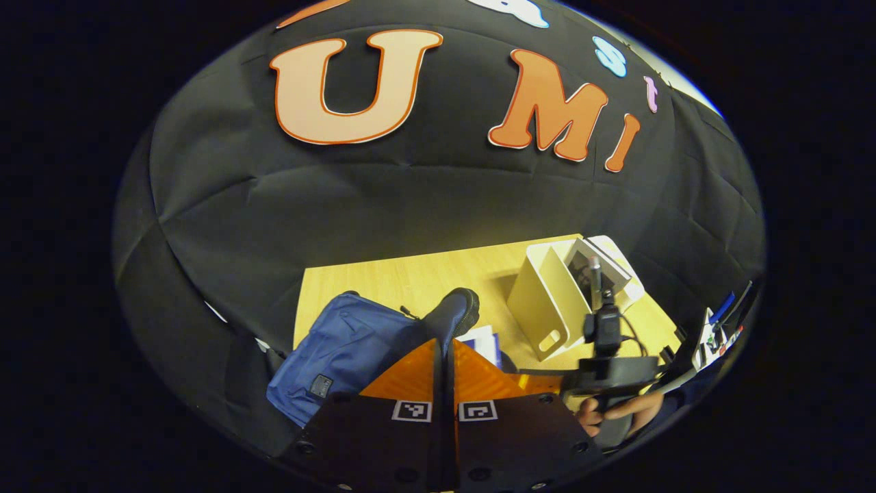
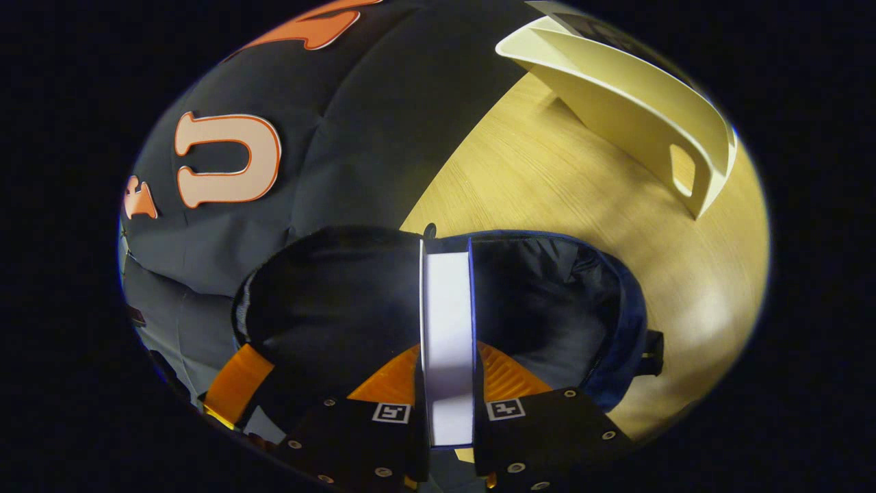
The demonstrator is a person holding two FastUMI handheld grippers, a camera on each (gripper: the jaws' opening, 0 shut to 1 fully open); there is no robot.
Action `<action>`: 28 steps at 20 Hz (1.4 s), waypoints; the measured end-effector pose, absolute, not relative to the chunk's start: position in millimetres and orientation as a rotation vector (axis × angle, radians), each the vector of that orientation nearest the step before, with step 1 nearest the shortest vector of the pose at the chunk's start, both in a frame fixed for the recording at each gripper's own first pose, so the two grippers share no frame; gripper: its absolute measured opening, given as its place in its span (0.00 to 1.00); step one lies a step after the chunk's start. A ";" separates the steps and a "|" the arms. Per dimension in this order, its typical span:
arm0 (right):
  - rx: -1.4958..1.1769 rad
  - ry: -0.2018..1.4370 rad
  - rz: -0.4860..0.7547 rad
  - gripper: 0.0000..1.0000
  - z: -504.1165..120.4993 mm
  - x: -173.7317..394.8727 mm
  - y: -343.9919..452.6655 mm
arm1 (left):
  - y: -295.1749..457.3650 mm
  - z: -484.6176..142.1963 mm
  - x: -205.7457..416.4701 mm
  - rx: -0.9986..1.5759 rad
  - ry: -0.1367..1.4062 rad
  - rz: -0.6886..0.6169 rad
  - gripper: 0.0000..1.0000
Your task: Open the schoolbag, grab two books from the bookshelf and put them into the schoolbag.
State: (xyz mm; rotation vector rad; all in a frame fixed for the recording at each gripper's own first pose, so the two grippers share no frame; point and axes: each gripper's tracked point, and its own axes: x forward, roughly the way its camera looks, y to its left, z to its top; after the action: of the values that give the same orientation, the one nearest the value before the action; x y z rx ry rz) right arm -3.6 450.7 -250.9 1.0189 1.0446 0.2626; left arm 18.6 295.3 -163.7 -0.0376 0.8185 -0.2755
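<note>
The blue schoolbag (image 1: 342,346) lies on the wooden table (image 1: 410,277). My left gripper (image 1: 445,346) is shut on the bag's dark flap (image 1: 453,313) and holds it up. In the right gripper view the bag's mouth (image 2: 547,301) gapes wide, dark inside. My right gripper (image 2: 447,352) is shut on a book (image 2: 447,308), page edge up, its far end over the opening. That book (image 1: 482,339) also shows just right of the flap. The cream bookshelf (image 1: 547,301) stands at the right with something dark in it.
A hand (image 1: 619,411) holds the right gripper's handle at the lower right of the left gripper view. The bookshelf (image 2: 616,89) stands beyond the bag, with bare tabletop (image 2: 568,185) between them. The black cloth wall closes off the table's far side.
</note>
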 end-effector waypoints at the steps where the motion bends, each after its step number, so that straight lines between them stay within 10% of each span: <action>1: 1.030 1.039 0.264 0.26 -255.2 -0.9 456.4 | 291.3 -164.3 17.6 -0.044 0.823 -0.288 0.00; 9: 1.010 1.101 0.234 0.31 -284.1 -2.5 486.2 | 272.8 -174.4 11.1 -0.049 0.847 -0.314 0.00; 11: 0.965 1.159 0.223 0.44 -283.8 -12.0 480.9 | 278.2 -174.8 11.2 -0.042 0.845 -0.302 0.00; 12: 0.944 1.148 0.226 0.72 -278.3 -10.5 473.9 | 278.6 -173.1 12.1 -0.049 0.838 -0.297 0.00; 18: 0.828 1.120 0.181 0.94 -259.4 -7.2 424.7 | 279.2 -175.2 8.0 -0.077 0.825 -0.281 0.00; 28: 0.421 0.837 0.043 0.96 -167.0 34.4 270.3 | 273.9 -182.0 6.8 -0.071 0.821 -0.299 0.00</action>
State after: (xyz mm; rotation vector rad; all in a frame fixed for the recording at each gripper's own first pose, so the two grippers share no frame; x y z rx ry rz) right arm 34.4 270.3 -167.0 0.4211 0.8374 0.0432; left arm 6.8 273.9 -182.0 -0.0706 0.8214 -0.2986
